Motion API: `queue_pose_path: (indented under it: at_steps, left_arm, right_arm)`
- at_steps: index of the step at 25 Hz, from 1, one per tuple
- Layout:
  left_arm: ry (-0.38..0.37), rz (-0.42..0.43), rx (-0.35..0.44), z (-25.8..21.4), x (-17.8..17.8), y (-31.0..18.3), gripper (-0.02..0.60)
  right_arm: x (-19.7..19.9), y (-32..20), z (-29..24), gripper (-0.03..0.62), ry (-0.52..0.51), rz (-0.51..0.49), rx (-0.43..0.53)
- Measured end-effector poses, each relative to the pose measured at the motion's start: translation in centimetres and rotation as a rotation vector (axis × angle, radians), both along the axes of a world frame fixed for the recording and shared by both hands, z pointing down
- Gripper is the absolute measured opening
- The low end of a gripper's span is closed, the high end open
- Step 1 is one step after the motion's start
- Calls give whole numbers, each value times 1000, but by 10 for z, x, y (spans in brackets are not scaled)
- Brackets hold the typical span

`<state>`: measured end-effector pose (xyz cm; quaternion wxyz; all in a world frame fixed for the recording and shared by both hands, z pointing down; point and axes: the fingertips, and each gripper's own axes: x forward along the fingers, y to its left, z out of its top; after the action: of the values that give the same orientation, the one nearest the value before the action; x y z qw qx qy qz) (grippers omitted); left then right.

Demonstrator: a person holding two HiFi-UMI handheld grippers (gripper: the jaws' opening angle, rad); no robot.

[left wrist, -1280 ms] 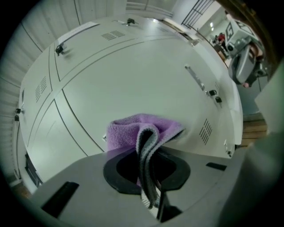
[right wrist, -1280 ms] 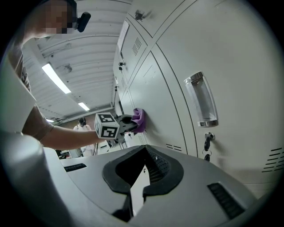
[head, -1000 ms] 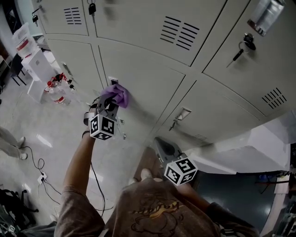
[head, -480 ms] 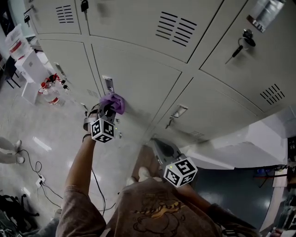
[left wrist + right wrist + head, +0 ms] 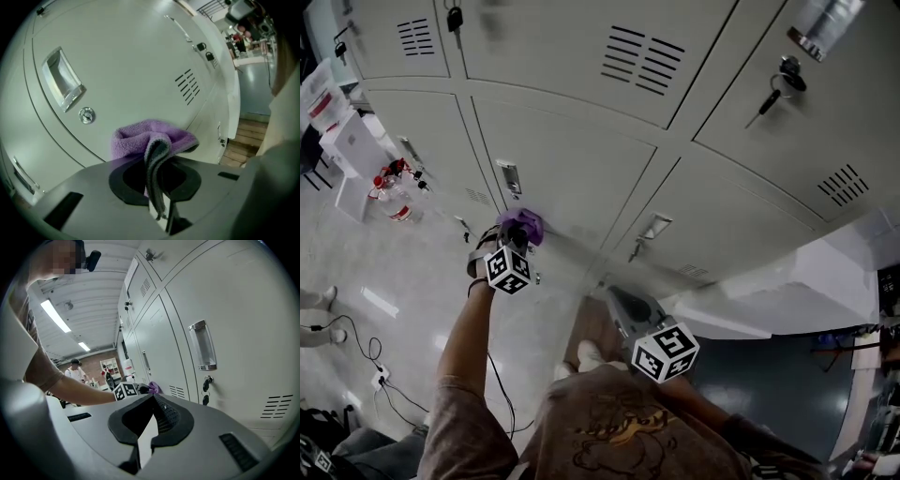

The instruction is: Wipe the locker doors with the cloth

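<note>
A purple cloth (image 5: 523, 225) is pressed against a grey lower locker door (image 5: 572, 169), just below its recessed handle (image 5: 508, 176). My left gripper (image 5: 514, 242) is shut on the cloth. In the left gripper view the cloth (image 5: 150, 138) bunches between the jaws in front of the door's handle (image 5: 63, 79), round lock (image 5: 86, 115) and vent slots (image 5: 187, 86). My right gripper (image 5: 626, 302) hangs low near the person's body, away from the doors, shut with nothing in it (image 5: 153, 397). From there the left gripper's cube (image 5: 125, 391) and the cloth (image 5: 154, 388) show in the distance.
Keys (image 5: 773, 94) hang in an upper locker's lock. Bottles and white boxes (image 5: 384, 192) stand on the floor at the left, with cables (image 5: 380, 375) nearby. A white ledge (image 5: 825, 281) juts out at the right. A person (image 5: 75, 371) stands far off.
My left gripper has slid the cloth down the locker door, from beside the handle to below it. The right gripper has stayed where it was.
</note>
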<state>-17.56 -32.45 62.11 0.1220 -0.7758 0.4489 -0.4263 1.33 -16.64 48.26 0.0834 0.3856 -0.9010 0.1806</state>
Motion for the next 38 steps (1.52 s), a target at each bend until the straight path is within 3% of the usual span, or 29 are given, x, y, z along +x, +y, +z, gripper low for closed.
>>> queue_pose_path:
  at_steps: [7, 12, 25, 38]
  left_arm:
    - [-1, -23, -36, 0, -1, 6, 41]
    - [51, -21, 8, -25, 4, 23, 41]
    - [-26, 69, 392, -201, 20, 68, 41]
    - [-100, 202, 742, -376, 62, 101, 41]
  right_arm:
    - [-1, 4, -3, -3, -8, -6, 6]
    - [-2, 8, -4, -3, -20, -15, 10]
    - [-12, 25, -11, -3, -57, -55, 41]
    - [-21, 41, -21, -3, -74, -92, 71]
